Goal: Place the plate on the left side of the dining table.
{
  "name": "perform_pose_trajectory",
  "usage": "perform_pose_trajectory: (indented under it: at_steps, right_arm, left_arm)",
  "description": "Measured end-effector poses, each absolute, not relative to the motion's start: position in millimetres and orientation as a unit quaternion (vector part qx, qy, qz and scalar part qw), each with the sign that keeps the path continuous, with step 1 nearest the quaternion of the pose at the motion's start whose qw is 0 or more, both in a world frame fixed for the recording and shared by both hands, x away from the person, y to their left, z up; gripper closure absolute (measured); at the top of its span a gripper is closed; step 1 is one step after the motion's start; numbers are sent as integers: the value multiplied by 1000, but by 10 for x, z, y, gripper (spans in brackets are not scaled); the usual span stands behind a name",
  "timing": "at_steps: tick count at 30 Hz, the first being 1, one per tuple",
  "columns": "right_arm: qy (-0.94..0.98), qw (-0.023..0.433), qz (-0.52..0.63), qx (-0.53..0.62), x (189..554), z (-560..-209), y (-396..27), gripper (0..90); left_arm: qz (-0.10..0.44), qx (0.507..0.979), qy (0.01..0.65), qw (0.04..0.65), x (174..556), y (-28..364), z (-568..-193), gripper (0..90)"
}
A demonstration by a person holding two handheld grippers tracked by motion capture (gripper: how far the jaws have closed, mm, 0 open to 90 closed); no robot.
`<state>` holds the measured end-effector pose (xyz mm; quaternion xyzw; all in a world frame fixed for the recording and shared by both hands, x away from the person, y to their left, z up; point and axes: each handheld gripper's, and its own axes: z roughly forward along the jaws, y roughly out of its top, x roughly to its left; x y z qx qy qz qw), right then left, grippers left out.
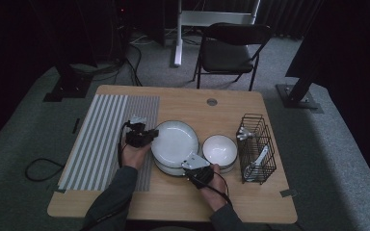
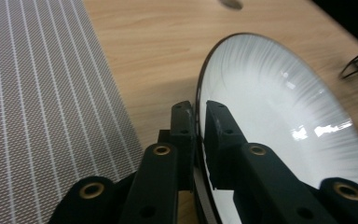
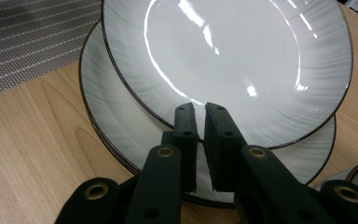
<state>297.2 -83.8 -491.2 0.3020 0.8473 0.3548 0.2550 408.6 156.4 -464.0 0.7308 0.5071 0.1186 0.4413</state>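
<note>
Near the middle of the high view, the top plate (image 1: 175,141) sits on a stack of plates (image 1: 171,168) on the wooden counter (image 1: 183,98). The left gripper (image 1: 150,136) grips this plate at its left rim; in the left gripper view its 2 fingers (image 2: 182,126) are clamped on the dark-edged rim, 1 on each face. The right gripper (image 1: 191,162) holds the same plate at its lower rim, and in the right gripper view its fingers (image 3: 185,126) pinch the edge, with the lower plate showing beneath and to the left. A white bowl (image 1: 219,150) stands just right of the stack. A black wire basket (image 1: 256,147) with cutlery stands farther right. A striped grey mat (image 1: 107,137) covers the left part of the counter.
</note>
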Motion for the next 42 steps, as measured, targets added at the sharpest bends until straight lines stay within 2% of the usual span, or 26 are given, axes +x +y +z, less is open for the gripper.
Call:
perform_pose_trajectory:
  at_steps: [4,15,28,42]
  right_arm:
    - [847,255,354,303,2971,-4929,-836,812]
    - [846,258,349,310,2928,-4958,-859,690]
    - [835,272,368,307,2780,-4922,-976,664]
    - [836,277,360,309,2807,-4924,-973,665]
  left_arm:
    - [110,723,512,451,4079,1574,-4630,849]
    - [66,687,541,481,4085,1646,-4693,846]
    - [54,661,552,505,4057,1748,-4635,837]
    - [81,630,568,524,3985,2060,-4469,836]
